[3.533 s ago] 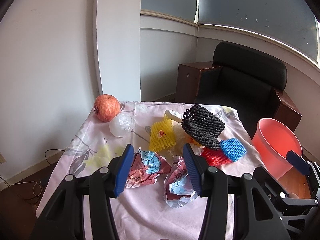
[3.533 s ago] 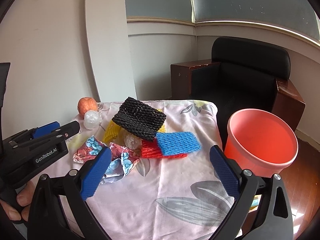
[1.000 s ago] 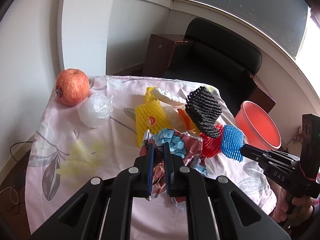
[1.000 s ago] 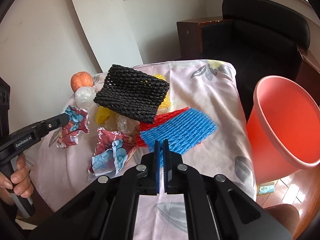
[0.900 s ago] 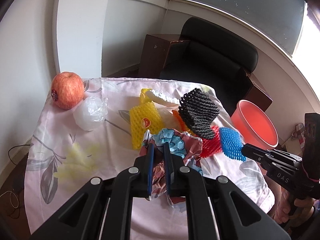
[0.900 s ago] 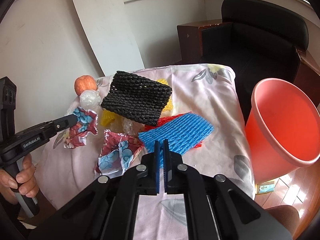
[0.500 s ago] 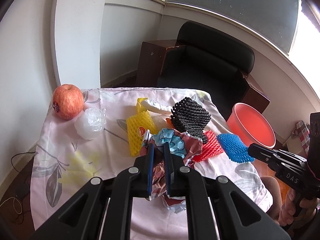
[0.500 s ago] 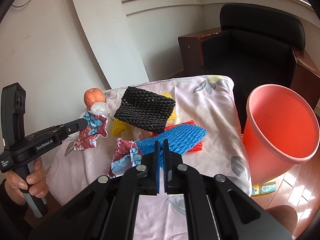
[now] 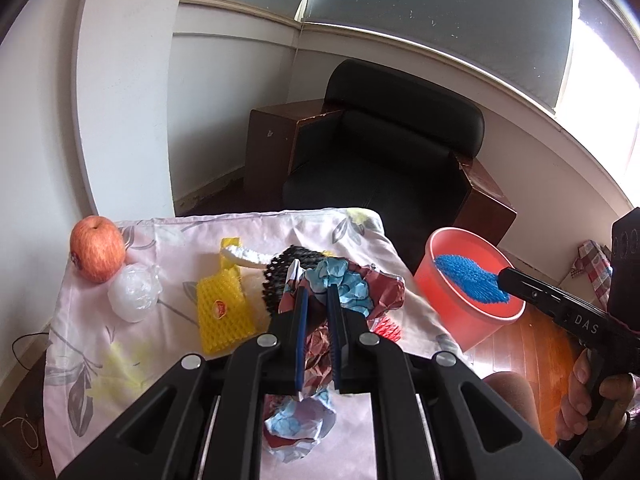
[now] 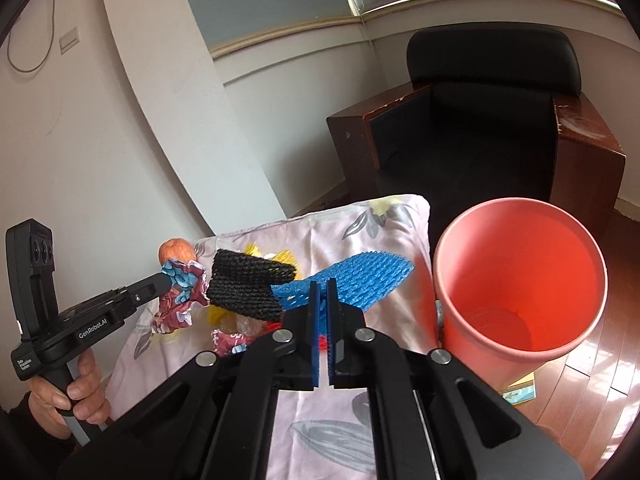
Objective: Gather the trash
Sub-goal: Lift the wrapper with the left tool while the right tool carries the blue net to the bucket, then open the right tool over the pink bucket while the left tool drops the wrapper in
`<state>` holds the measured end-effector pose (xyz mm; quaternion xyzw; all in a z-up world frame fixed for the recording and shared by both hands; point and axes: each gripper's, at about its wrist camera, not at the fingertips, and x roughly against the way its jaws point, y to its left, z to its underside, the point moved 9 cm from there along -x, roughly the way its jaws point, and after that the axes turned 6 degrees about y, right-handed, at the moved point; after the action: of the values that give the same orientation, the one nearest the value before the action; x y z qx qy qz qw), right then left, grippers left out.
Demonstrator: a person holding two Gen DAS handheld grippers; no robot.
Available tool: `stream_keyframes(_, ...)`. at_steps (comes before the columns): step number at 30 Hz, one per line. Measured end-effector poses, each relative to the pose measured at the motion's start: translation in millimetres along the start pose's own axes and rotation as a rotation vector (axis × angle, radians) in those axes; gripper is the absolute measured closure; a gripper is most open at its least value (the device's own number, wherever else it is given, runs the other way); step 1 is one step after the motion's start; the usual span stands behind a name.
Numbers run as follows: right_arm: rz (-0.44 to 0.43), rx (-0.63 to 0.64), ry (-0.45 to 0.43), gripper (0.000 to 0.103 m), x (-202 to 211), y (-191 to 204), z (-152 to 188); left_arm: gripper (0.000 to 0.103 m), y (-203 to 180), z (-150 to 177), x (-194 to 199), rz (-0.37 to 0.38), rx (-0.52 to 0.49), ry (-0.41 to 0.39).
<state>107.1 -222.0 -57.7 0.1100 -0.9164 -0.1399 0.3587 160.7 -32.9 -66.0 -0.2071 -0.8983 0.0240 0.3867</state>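
Note:
My left gripper (image 9: 318,292) is shut on a crumpled red-and-blue foil wrapper (image 9: 352,284), lifted off the pink floral tablecloth (image 9: 80,344). My right gripper (image 10: 324,284) is shut on a blue foam net (image 10: 360,276), which hangs in the air just left of the red bucket (image 10: 540,272). In the left wrist view the blue foam net (image 9: 472,280) shows against the bucket's (image 9: 452,312) mouth, at the right gripper's (image 9: 502,276) tip. On the cloth lie a black foam net (image 10: 248,284), a yellow foam net (image 9: 224,312), a red foam net (image 9: 386,326) and a second wrapper (image 9: 300,428).
An apple (image 9: 96,248) and a white plastic ball (image 9: 134,292) sit at the table's far left corner. A black armchair (image 10: 480,120) with wooden sides stands behind the table and bucket. The bucket stands on the wooden floor at the table's right. A hand (image 10: 76,392) holds the left gripper's handle.
Both grippers rose and pulled back, each shut on its piece. The blue net left the table and moved right toward the bucket. The wrapper rose clear of the cloth.

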Motion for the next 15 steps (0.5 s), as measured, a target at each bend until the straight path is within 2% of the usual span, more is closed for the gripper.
stream_keyframes(9,0.132,-0.095,-0.044,0.1,12,-76,-17,0.095,-80,-19,-46,0.101,-0.091,0.028)
stream_keyframes(15,0.183,-0.166,-0.022,0.1,1,-124,-12,0.095,-135,-27,-83,0.15,-0.135,0.049)
